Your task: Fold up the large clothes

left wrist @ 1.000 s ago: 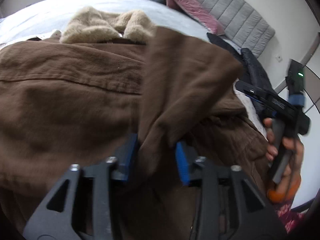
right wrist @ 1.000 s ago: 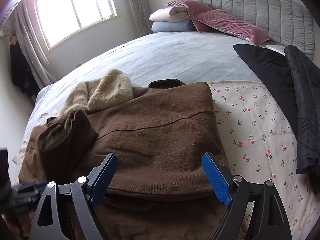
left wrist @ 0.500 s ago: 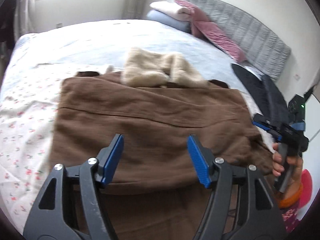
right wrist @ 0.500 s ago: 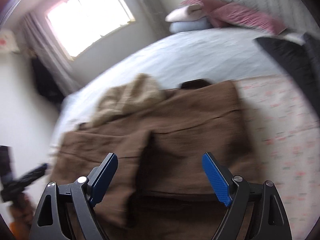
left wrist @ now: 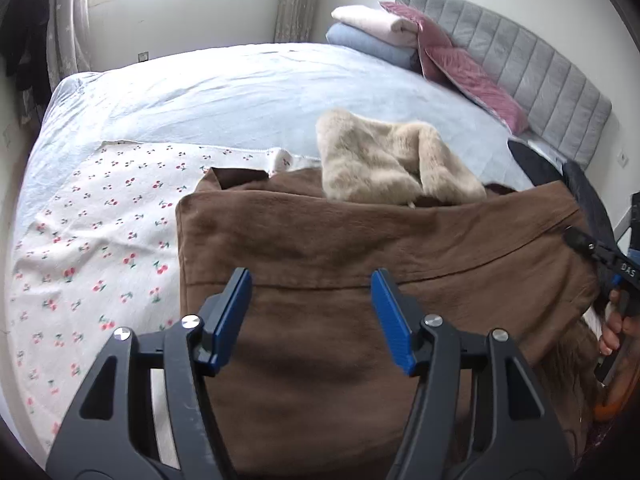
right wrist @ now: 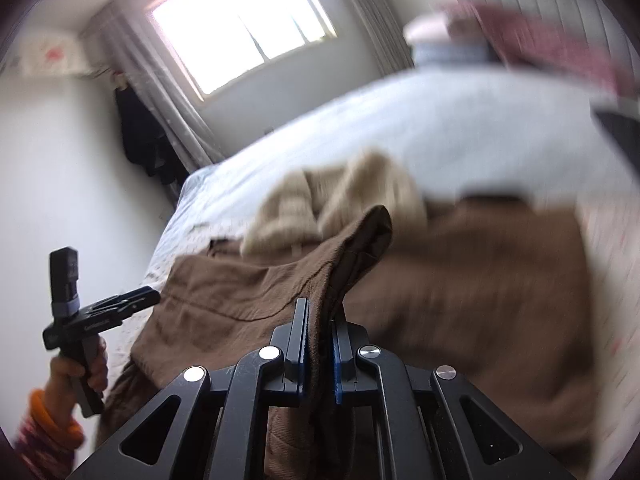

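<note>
Right gripper point(right wrist: 318, 354), blue pads pressed together on a raised fold of the brown coat point(left wrist: 360, 280); the pinched cloth stands up in a ridge from the jaws toward the coat's cream fur hood point(left wrist: 384, 164). Left gripper point(left wrist: 312, 316) hovers over the coat's near half, jaws spread wide, nothing between them, blue pads point(left wrist: 234, 316) clear of the fabric. Coat lies flat across the bed point(left wrist: 240, 88), partly on a white cherry-print sheet point(left wrist: 88, 240), hood pointing toward the grey headboard point(left wrist: 540, 68). Left hand point(right wrist: 86, 368) seen from the right camera: fingers wrapped round the pistol-style handle, orange bangle at the wrist, tool level and pointing over the coat's left edge. Right hand mostly cut off at the frame edge in the left view. Writing on the right tool's side reads "DAS"; lettering on the left tool too small to read. Right view blurred.
</note>
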The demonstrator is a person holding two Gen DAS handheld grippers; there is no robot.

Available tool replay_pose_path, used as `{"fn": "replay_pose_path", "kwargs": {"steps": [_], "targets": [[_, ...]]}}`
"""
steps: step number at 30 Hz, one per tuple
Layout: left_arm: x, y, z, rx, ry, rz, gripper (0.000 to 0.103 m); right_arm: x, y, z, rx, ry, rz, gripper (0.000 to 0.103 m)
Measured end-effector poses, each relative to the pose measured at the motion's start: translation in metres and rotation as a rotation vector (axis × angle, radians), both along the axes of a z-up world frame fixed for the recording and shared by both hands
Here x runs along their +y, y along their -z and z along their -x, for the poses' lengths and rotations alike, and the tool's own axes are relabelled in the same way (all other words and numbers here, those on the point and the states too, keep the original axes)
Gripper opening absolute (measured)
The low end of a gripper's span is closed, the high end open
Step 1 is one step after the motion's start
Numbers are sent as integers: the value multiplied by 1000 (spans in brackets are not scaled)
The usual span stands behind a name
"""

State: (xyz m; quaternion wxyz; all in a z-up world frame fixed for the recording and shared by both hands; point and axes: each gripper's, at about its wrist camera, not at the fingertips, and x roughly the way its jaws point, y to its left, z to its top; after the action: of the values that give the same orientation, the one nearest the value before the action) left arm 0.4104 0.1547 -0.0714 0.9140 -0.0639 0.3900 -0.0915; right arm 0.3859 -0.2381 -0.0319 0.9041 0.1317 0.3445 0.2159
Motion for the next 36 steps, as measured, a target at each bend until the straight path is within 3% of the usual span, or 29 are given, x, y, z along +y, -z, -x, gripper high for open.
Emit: {"fn": "replay_pose_path", "kwargs": {"steps": [3, 4, 7, 11, 13, 15, 17, 19, 23, 31, 36], "targets": [[2, 24, -9, 55, -15, 0, 63, 0, 17, -18, 56, 51, 89, 12], [0, 35, -9, 72, -15, -22, 63, 1, 31, -26, 109, 71, 138, 21], [-11, 52, -6, 66, 0, -114, 64, -4, 61, -34, 230, 151, 257, 30], [-20, 42, 0, 55, -1, -154, 64, -15, 50, -18, 203, 139, 144, 39], [-21, 36, 11, 30, 20, -113, 65, -14, 41, -10, 167, 127, 136, 58], [-22, 45, 12, 56, 11, -138, 70, -11, 41, -4, 154, 113, 166, 70], [-28, 50, 17, 83, 0, -203, 70, -5, 44, 0, 200, 117, 226, 70], [-34, 40, 29, 84, 11, -219, 70, -8, 46, 4, 226, 128, 228, 70], [-34, 19, 61, 117, 20, -163, 84, -28, 19, 43, 206, 168, 210, 73], [-23, -28, 149, 183, 45, -87, 88, -55, -26, 137, 197, 191, 227, 81], [-7, -56, 205, 184, 56, -59, 100, -71, -38, 196, 193, 177, 256, 84]]}}
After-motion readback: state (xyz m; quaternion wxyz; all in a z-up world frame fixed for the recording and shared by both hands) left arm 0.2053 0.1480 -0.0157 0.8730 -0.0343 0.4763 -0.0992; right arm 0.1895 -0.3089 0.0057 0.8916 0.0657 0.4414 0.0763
